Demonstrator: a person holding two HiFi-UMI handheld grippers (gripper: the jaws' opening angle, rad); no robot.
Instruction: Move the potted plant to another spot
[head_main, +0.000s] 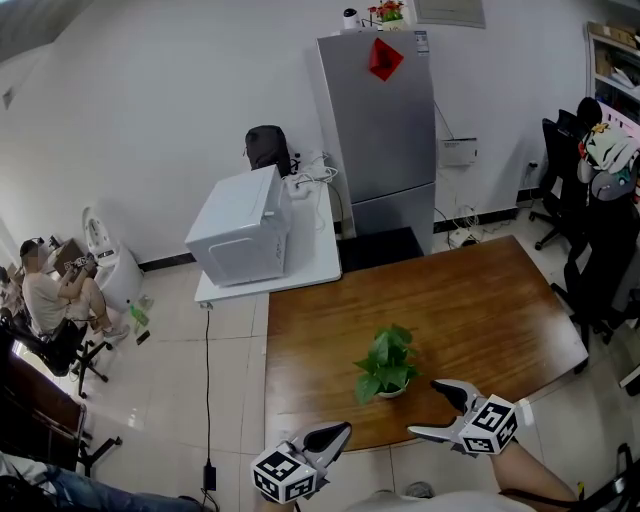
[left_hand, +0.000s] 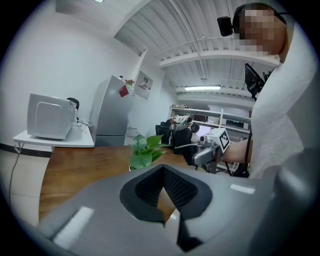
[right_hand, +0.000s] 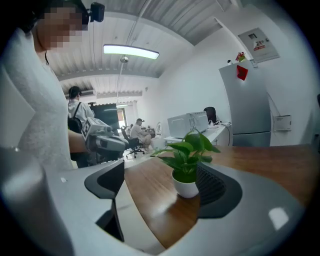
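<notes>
A small green potted plant (head_main: 388, 366) in a white pot stands on the brown wooden table (head_main: 480, 310), close to its near edge. My right gripper (head_main: 441, 411) is just right of the pot, open. In the right gripper view the plant (right_hand: 186, 159) stands a little ahead between the spread fingers of the right gripper (right_hand: 160, 186), nearer the right pad (right_hand: 214, 186), and neither pad touches it. My left gripper (head_main: 330, 440) hovers at the table's near edge, left of the plant, shut and empty. The left gripper view shows the left gripper (left_hand: 164, 194) with the plant (left_hand: 145, 151) beyond its jaws.
A white microwave (head_main: 243, 228) sits on a white side table beyond the wooden table's far left corner. A grey fridge (head_main: 384, 130) stands behind. Black office chairs (head_main: 598, 262) crowd the right side. A person (head_main: 48, 296) sits far left.
</notes>
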